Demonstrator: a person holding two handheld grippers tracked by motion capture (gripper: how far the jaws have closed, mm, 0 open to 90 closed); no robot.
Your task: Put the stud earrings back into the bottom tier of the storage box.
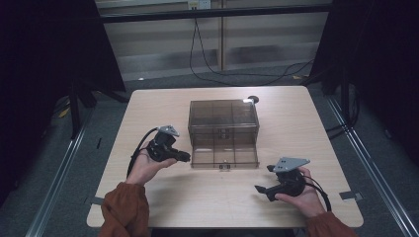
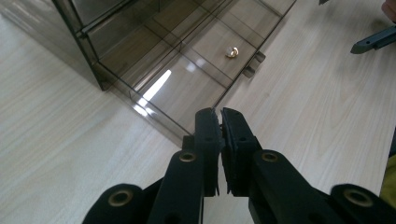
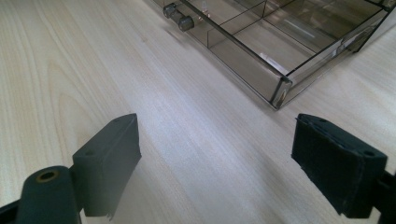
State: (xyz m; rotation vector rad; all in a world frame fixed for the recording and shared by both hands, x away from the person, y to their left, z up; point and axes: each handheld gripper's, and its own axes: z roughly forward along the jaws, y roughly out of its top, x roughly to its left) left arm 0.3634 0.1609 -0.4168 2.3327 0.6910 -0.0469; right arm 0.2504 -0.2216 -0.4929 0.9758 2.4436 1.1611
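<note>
Grippers: you hold two, one in each hand, both near your edge of the table (image 1: 148, 101).
Right gripper (image 1: 263, 188): it sits at your right front; its jaws stand wide apart with bare wood between them, and its pads (image 3: 337, 164) touch nothing.
Left gripper (image 1: 184, 157): its jaws are pressed together with nothing between them, and the tips hang just beside the near left corner of the drawer.
Left gripper's fingers (image 2: 208, 135): two black pads meet face to face, above the table.
Drawer (image 1: 225, 154): one clear, smoke-tinted tray, pulled out toward you from the box; thin walls split it into compartments, too faint to count.
Drawer handle (image 3: 179, 16): two small round knobs stand side by side on its front wall.
Gold bit (image 2: 232, 52): one small shiny piece lies in a compartment next to the front wall.
Box (image 1: 223, 120): one smoky see-through case, mid-table, beyond both grippers; its top shows a grid of cells.
Disc (image 1: 253, 98): one small dark round thing lies behind the box, near the far edge.
</note>
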